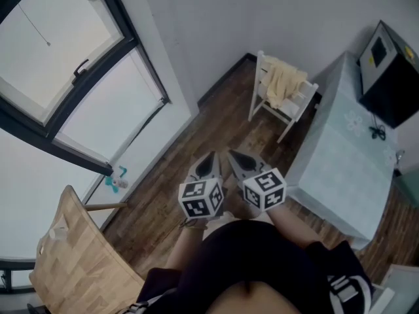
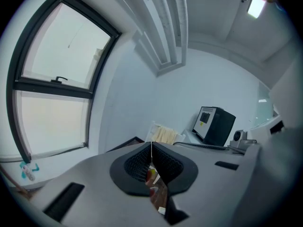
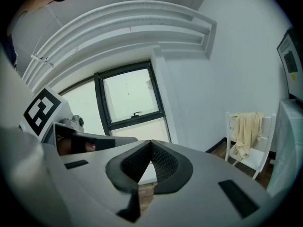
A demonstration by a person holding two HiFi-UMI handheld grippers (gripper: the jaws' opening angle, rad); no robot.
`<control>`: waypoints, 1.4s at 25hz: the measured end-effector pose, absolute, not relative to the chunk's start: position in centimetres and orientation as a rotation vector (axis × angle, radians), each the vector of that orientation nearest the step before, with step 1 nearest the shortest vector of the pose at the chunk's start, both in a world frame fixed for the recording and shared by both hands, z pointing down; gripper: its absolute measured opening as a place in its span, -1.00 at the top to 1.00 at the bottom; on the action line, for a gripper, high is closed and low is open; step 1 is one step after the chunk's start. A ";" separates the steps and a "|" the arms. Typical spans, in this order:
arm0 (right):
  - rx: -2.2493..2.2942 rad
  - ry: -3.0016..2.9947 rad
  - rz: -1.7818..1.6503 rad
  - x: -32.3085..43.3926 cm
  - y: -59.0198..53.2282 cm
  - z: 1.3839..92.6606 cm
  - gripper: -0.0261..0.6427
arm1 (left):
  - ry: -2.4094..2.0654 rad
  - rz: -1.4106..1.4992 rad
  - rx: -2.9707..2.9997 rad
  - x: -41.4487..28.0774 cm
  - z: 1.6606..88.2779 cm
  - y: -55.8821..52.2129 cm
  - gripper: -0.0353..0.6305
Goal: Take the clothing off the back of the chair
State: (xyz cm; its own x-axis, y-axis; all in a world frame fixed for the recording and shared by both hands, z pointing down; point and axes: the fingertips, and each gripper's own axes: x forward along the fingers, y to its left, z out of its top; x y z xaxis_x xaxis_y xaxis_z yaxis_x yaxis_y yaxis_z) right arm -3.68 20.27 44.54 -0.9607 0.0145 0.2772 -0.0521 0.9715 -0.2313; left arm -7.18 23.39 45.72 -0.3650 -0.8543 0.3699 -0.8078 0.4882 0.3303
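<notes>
Close in, the left gripper (image 1: 211,157) and the right gripper (image 1: 233,156) sit side by side, both sets of jaws pressed fully together and empty (they must open before any grab), with wooden floor (image 1: 216,120) stretching ahead. Far off by the wall (image 1: 216,31) stands the white chair (image 1: 260,77), just beside the counter (image 1: 340,156), with the clothing (image 1: 283,82) over its backrest, and my worry is that a sideways pull snags a fold on a back post and tips that light-looking chair, or a shallow pinch drops it. The piece itself looks pale yellow, soft and crumpled, hanging down toward the seat.
</notes>
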 end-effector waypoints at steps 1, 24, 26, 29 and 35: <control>0.034 -2.839 0.345 -4.0 20.5 44.6 0.89 | -2.239 -0.125 1.373 -7.5 45.8 23.6 0.88; 0.080 -2.824 0.324 -11.4 16.5 46.2 0.89 | -2.201 -0.128 1.385 -15.4 47.6 19.6 0.88; 0.087 -2.830 0.328 -12.7 15.2 46.2 0.89 | -2.197 -0.120 1.390 -16.6 47.7 18.4 0.88; 0.099 -2.831 0.340 -14.4 13.3 46.4 0.89 | -2.190 -0.105 1.396 -18.3 47.8 16.6 0.88; 0.125 -2.831 0.336 -17.4 9.1 46.0 0.89 | -2.174 -0.098 1.391 -21.5 47.8 12.5 0.88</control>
